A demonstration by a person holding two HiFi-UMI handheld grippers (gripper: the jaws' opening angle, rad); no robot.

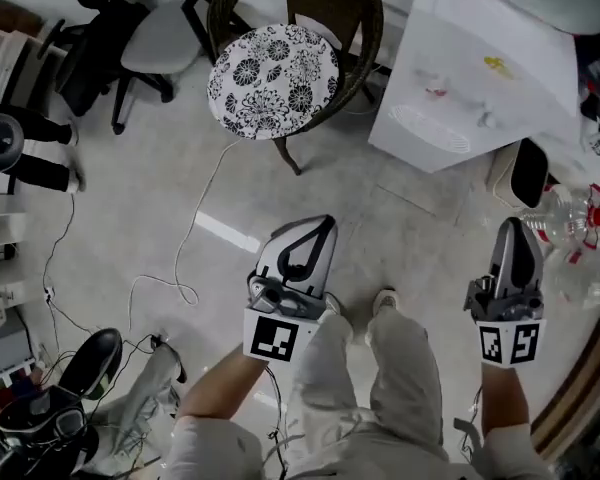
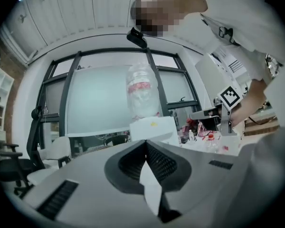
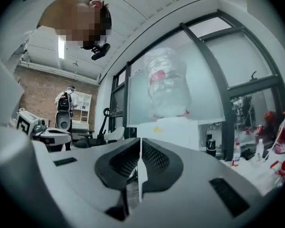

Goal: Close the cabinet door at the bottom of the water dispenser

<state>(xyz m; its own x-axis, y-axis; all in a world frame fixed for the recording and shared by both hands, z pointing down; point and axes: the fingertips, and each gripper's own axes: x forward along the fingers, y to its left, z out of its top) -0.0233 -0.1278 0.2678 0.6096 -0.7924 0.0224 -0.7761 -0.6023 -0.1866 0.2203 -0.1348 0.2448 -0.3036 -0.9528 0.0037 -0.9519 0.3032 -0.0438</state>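
The white water dispenser (image 1: 460, 88) stands at the upper right of the head view, seen from above; its lower cabinet door cannot be made out from here. Both grippers are held up level in front of me, apart from it and facing it. My left gripper (image 1: 323, 224) is shut with nothing between its jaws, and so is my right gripper (image 1: 514, 226). In the left gripper view the shut left gripper (image 2: 145, 144) faces the dispenser's top (image 2: 153, 127) and its upturned bottle (image 2: 141, 91). In the right gripper view the right gripper (image 3: 140, 141) shows the same dispenser (image 3: 175, 129) and bottle (image 3: 168, 87).
A wicker chair with a floral cushion (image 1: 275, 68) stands left of the dispenser, and an office chair (image 1: 160, 33) behind it. Cables (image 1: 180, 278) trail over the floor at the left. Empty plastic bottles (image 1: 580, 233) lie at the right. A person (image 1: 35, 153) stands at the far left.
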